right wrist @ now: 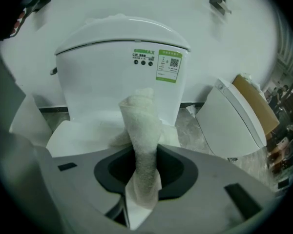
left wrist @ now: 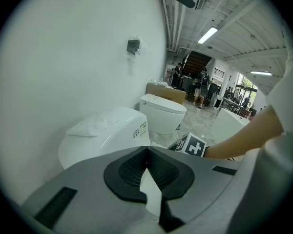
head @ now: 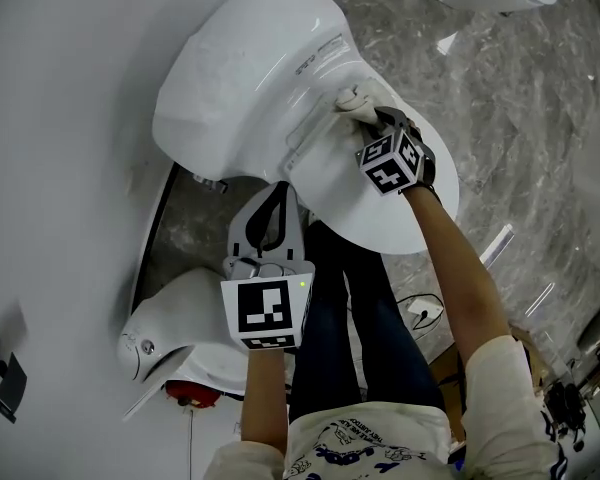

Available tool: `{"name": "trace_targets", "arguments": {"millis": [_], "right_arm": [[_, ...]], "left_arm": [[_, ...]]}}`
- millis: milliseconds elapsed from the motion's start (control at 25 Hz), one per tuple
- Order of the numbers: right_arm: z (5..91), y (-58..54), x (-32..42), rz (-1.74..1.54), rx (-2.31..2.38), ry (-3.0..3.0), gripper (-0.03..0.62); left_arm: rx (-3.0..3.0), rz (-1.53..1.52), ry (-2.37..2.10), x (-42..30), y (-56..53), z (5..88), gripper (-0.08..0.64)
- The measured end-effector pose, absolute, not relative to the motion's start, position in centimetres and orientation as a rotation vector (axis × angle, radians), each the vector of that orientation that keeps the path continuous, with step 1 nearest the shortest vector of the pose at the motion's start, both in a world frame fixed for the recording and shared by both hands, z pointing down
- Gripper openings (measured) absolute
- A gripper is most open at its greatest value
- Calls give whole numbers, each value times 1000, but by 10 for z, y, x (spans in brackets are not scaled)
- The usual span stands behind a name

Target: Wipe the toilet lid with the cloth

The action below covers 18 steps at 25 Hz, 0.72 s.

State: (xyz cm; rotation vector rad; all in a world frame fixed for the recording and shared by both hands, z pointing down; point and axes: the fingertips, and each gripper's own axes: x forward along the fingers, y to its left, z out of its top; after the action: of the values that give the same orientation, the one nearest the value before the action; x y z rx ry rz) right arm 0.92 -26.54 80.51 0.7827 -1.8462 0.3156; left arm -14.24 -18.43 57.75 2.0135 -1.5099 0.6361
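1. Right now your right hand-held gripper [right wrist: 142, 155] is clenched on the white cloth [right wrist: 140, 123], which stands up between its jaws.
2. In the head view the cloth presses on the toilet lid [head: 345, 183] at its 12 o'clock edge, just beside the tank [head: 245, 78].
3. Your left hand-held gripper [head: 270, 216] hangs at 8 o'clock from the lid, apart from it, jaws together on nothing.
4. I judge the wiping is at the hinge end. Nothing shows which parts are done, so treat the stretch toward 5 o'clock as left.
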Motion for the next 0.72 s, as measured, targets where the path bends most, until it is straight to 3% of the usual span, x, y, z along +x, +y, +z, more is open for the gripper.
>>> {"name": "trace_targets", "arguments": {"millis": [720], "right_arm": [[810,-219,79,430,893,-1766,101]], "left_arm": [[2064,652,-1446,-114,-168,574,3]]}}
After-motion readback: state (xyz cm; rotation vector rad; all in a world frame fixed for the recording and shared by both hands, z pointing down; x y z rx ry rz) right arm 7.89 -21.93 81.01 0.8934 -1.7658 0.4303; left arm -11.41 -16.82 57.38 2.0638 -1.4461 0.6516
